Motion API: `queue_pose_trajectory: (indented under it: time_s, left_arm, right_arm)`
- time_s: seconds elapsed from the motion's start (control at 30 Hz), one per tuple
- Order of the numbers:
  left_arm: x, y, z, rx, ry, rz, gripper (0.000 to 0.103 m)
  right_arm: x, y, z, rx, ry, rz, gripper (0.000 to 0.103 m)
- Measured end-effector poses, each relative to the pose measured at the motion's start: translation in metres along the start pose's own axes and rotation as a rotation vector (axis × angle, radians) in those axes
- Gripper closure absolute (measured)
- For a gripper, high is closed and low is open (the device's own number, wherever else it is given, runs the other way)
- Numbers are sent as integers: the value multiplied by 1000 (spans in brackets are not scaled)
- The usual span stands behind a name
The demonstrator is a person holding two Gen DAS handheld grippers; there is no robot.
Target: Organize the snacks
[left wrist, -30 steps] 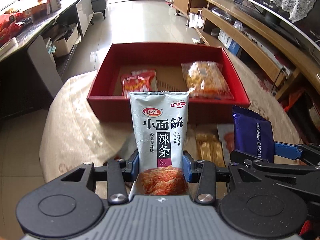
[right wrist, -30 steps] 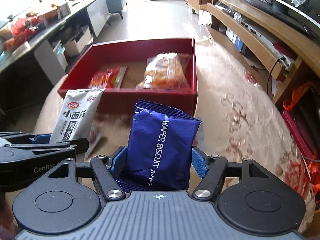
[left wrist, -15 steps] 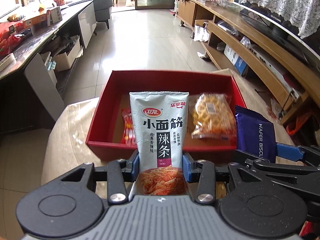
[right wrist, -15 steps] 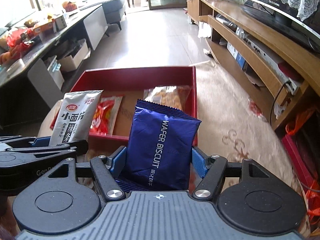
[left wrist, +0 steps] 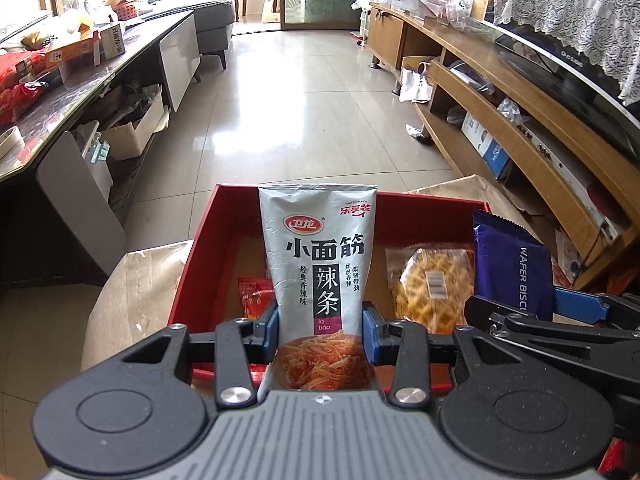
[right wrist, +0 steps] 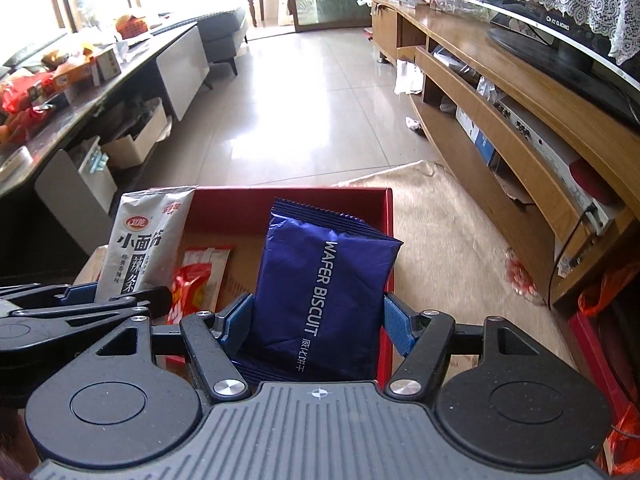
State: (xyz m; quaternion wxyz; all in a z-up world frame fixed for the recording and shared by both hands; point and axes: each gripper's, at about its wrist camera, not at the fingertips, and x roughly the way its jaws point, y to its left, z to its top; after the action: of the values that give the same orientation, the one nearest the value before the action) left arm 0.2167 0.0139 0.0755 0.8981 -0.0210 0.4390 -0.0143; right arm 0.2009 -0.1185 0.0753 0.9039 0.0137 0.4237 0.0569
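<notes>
While a second ago the red box [left wrist: 192, 264] lay well ahead with bare cloth between it and the camera, the left wrist view now has the box right under the left gripper [left wrist: 320, 330]. Its pads are clamped on the lower part of the grey pouch [left wrist: 318, 256], which stands upright over the box interior. The grip has tightened a little over the last second, and the pouch has not slipped. Inside the box lie a red packet [left wrist: 254, 294] to the left of the pouch and a clear bag of yellow snacks [left wrist: 430, 280] to its right. At the right edge the blue wafer pack [left wrist: 514, 268] shows, held beside it.

In the right wrist view, the right gripper [right wrist: 318, 322] is closed on the wafer pack [right wrist: 324, 284], its opening unchanged, the pack upright and tilted slightly right. The box [right wrist: 386, 216] has likewise come close: its right wall runs just past the pack, so the pack hangs over the box's right part. The red packet [right wrist: 198, 280] lies on the box floor to the left, and the grey pouch [right wrist: 146, 240] stands further left in the other gripper. The desk [right wrist: 448, 240] with its beige cloth stretches off to the right.

Both snacks now look to be over the box, so lowering and release seem the next step.
</notes>
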Motion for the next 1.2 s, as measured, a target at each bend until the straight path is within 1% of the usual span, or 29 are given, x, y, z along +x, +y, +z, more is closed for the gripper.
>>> queue_pose_trajectory:
  time_s: [0.13,0.4,1.2]
  left_arm:
    - [10,-1,5,-5,9,8,68]
    - [17,-1,7,-12,13,16,68]
    - [42,-3,8,-16,38,46,69]
  right_arm:
    - [8,0,4,-9,4,-3,29]
    - [14,0,8,-13,8,-11,29]
    - [35,5,9,-28,28,-35,29]
